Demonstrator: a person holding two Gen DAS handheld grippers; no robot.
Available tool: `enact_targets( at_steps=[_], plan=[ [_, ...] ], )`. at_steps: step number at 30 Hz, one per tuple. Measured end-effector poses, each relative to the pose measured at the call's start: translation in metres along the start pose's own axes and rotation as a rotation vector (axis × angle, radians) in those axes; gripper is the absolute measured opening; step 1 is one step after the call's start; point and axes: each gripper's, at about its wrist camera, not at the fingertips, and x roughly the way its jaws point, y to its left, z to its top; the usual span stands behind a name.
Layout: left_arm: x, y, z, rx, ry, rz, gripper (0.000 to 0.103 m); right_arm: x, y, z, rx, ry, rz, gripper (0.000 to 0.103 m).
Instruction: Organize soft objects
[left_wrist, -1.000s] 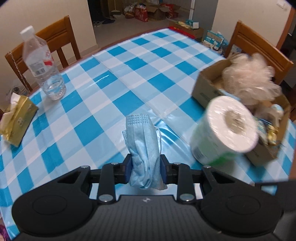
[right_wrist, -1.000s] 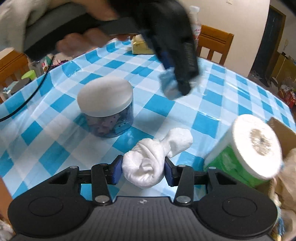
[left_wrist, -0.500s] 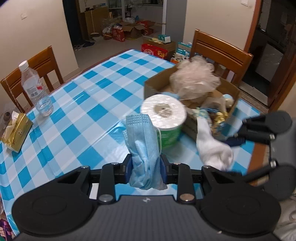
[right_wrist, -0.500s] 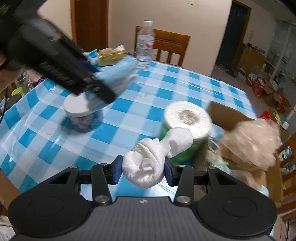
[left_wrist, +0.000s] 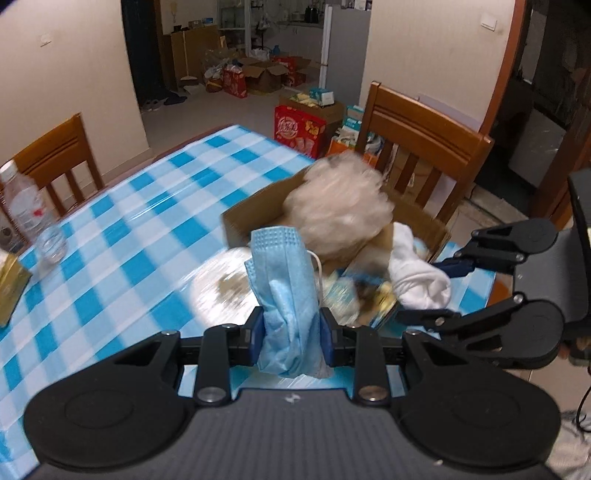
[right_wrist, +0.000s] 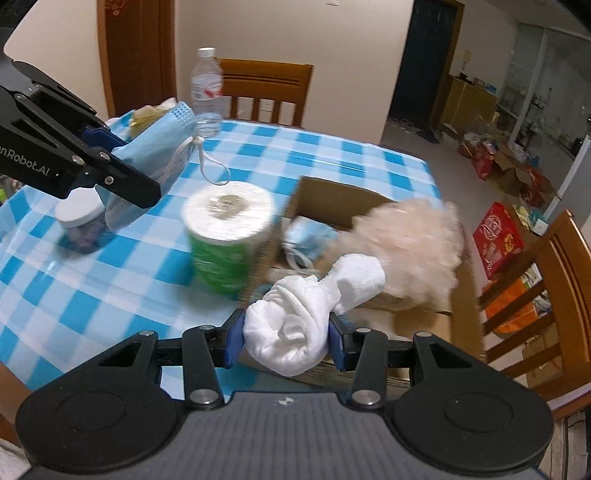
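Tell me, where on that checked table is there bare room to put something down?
Bare cloth lies between the water bottle, the toilet roll and the far table edge. It is crowded inside the cardboard box, under the fluffy puff, and around the white-lidded jar.

Glossy plastic tablecloth (left_wrist: 122, 236), matt cardboard box (right_wrist: 325, 199), pleated cloth mask (left_wrist: 286, 280), wooden chair (left_wrist: 417, 136).

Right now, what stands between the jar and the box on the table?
The tissue roll stands between the jar and the box, seen in the right wrist view.
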Motion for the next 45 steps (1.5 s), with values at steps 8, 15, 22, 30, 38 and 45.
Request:
enact_targets(
  at_steps=[8, 15, 22, 30, 38, 45],
  plan=[
    [0.069, -0.039, 0.04, -0.055, -0.007, -0.007, 0.053, 0.008, -0.059, -0.008, 0.022, 0.006, -0.013, 0.051],
    [0.103, -0.057, 0.041, -0.077, -0.064, 0.134, 0.092, 0.022, -0.096, -0.008, 0.076, 0.009, -0.01, 0.051],
    [0.091, -0.066, 0.025, -0.112, -0.072, 0.203, 0.099, 0.043, -0.125, 0.002, 0.139, 0.007, -0.024, 0.077],
    [0.073, -0.073, 0.016, -0.132, -0.121, 0.261, 0.102, 0.045, -0.128, 0.003, 0.225, 0.02, -0.042, 0.103],
    [0.056, -0.073, 0.008, -0.109, -0.089, 0.278, 0.102, 0.012, -0.095, -0.005, 0.36, 0.143, -0.158, 0.103],
    [0.036, -0.066, 0.004, -0.164, -0.013, 0.221, 0.102, -0.024, -0.063, -0.018, 0.443, 0.174, -0.255, 0.103]
  ],
)
